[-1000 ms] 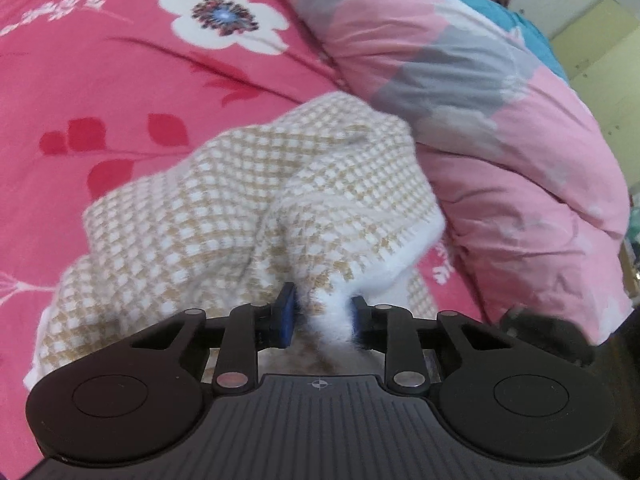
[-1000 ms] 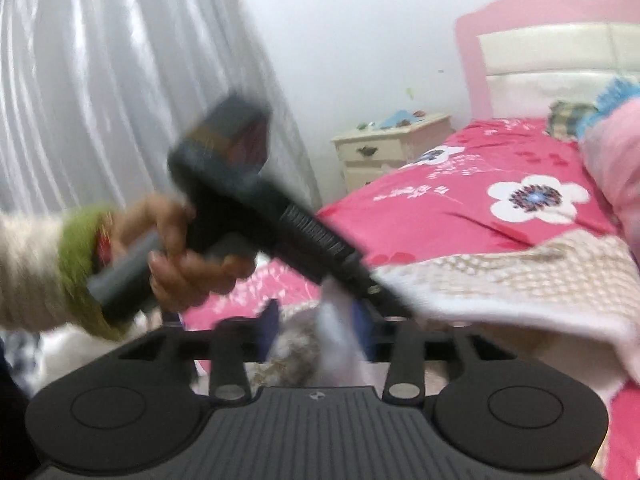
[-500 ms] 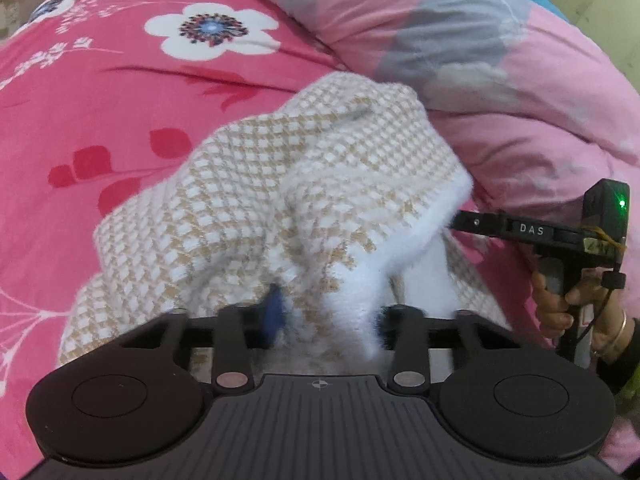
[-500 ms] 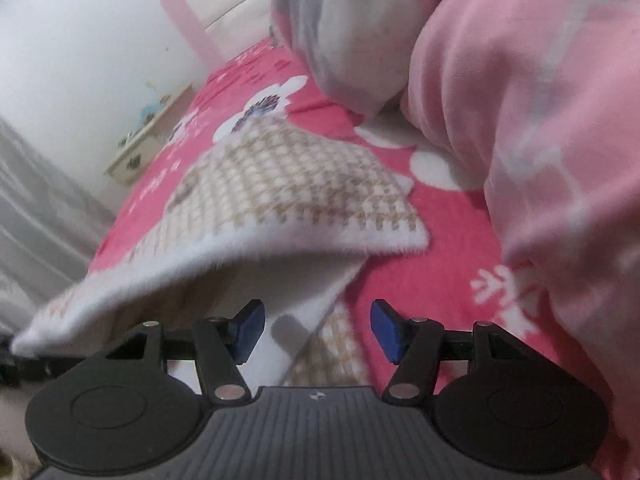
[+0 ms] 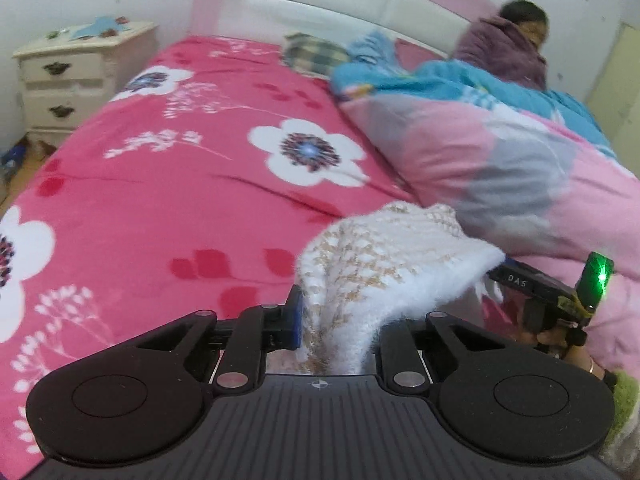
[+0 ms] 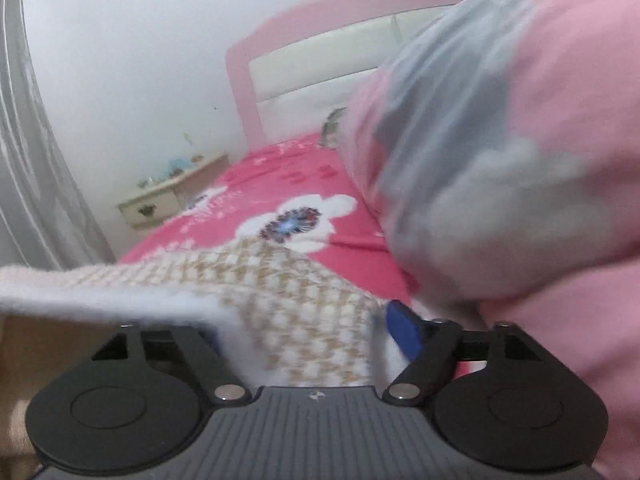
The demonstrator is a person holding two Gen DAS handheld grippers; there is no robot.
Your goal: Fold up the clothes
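A white and tan checked fleece garment is lifted off the pink floral bed sheet. My left gripper is shut on a bunched edge of it, low in the left wrist view. In the right wrist view the garment lies across and between the fingers of my right gripper, whose jaws stand wide apart; the blue right pad shows and the left pad is hidden by cloth. The right gripper's body shows at the far right of the left wrist view.
A thick pink and grey quilt is piled along the right side of the bed, close to the right gripper. A cream nightstand stands at the back left. A pink headboard and a person in purple are at the back.
The left gripper has lifted and tilted up with the garment, so the headboard now shows. The right gripper let go earlier and now has the cloth between its open fingers.
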